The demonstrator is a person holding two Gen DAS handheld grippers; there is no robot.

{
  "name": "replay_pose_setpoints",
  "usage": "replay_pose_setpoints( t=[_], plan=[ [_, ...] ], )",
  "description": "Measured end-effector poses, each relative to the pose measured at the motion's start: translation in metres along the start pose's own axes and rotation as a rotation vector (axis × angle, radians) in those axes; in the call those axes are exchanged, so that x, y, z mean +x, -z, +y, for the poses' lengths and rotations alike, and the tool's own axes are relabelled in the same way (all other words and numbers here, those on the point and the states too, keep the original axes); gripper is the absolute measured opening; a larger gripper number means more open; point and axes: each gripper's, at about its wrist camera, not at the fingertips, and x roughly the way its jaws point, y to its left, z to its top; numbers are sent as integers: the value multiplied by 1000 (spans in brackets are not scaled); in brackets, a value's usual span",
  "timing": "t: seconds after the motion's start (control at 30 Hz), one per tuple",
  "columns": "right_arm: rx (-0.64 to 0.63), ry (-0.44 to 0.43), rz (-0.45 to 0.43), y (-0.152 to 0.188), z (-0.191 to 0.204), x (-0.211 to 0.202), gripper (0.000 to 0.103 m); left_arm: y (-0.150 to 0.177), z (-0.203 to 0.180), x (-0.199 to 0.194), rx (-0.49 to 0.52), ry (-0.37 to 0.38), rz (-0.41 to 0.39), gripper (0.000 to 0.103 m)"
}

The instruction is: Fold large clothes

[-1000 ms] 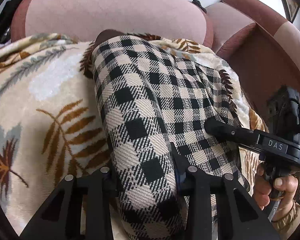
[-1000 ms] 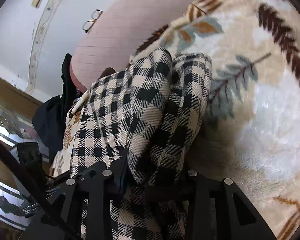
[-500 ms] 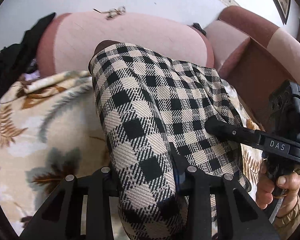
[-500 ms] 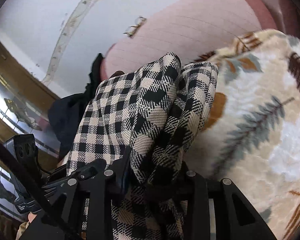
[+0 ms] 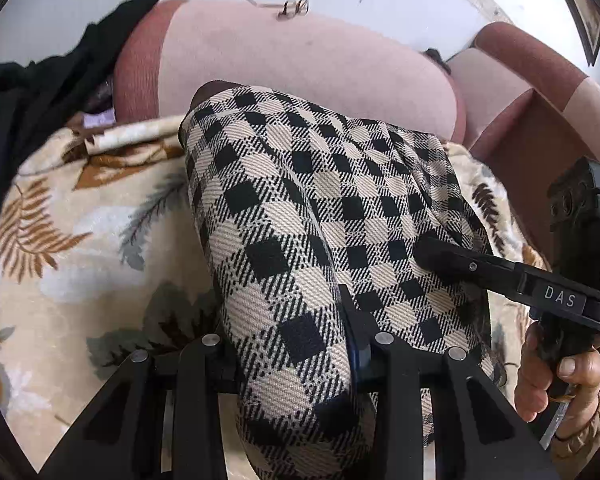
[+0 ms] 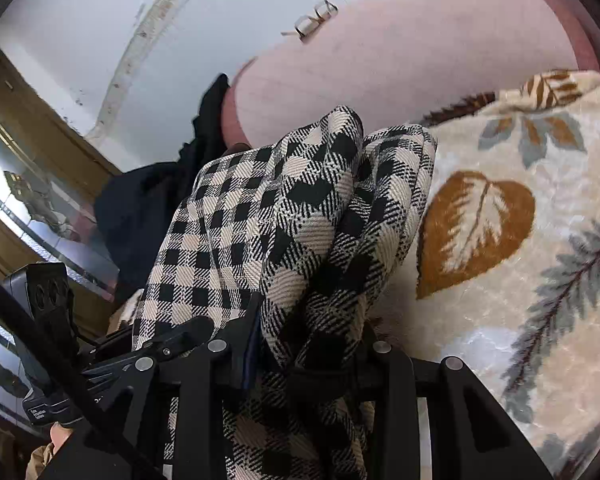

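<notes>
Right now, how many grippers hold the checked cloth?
2. The left gripper clamps the checked cloth at its near edge; the right gripper clamps a bunched fold beside it.

Pink sofa [image 5: 300, 64], backrest at 12 o'clock. Leaf-print blanket [image 5: 80, 240] covers the seat. Black cloth [image 5: 40, 92] at 10 o'clock. Glasses [image 5: 294, 7] on backrest top.

Garment [image 5: 340, 208] lies over the blanket [image 5: 80, 240] — sofa backrest [image 5: 300, 68] behind, spectacles [image 5: 294, 7] on top.

A black-and-beige checked garment [image 5: 320, 216] hangs bunched and stretched above the leaf-print blanket [image 5: 80, 220].
</notes>
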Motion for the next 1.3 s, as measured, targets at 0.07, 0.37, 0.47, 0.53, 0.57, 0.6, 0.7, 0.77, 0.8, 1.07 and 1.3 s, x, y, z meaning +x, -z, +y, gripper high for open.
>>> replay_pose_setpoints(
  t=[0.07,0.37,0.47,0.53,0.57,0.6,0.7,0.77,0.8,1.07,1.3],
  plan=[
    [2,15,11,2,-5,12,36,5,7,15,-7,8,15,35],
    [55,34,47,16,-34,51,43,27,42,51,-66,66,25,49],
    [75,34,48,14,-37,41,56,26,47,39,-81,71,37,49],
    [90,17,42,13,-38,28,60,30,48,25,-84,63,34,49],
    [99,7,38,15,-38,21,63,31,47,19,-83,61,29,49],
    [108,-4,37,17,-39,17,66,35,47,11,-81,59,20,49],
    [147,-49,33,34,-42,-3,71,50,49,-12,-103,86,5,50],
    [166,-71,43,50,-43,-11,71,59,47,-19,-113,100,6,50],
    [170,-77,47,57,-42,-14,71,64,45,-21,-111,99,11,50],
    [113,29,78,82,-13,-8,14,80,32,-17,-56,26,58,21],
    [77,72,54,83,0,-15,13,84,34,-19,-31,-1,74,21]
  ],
)
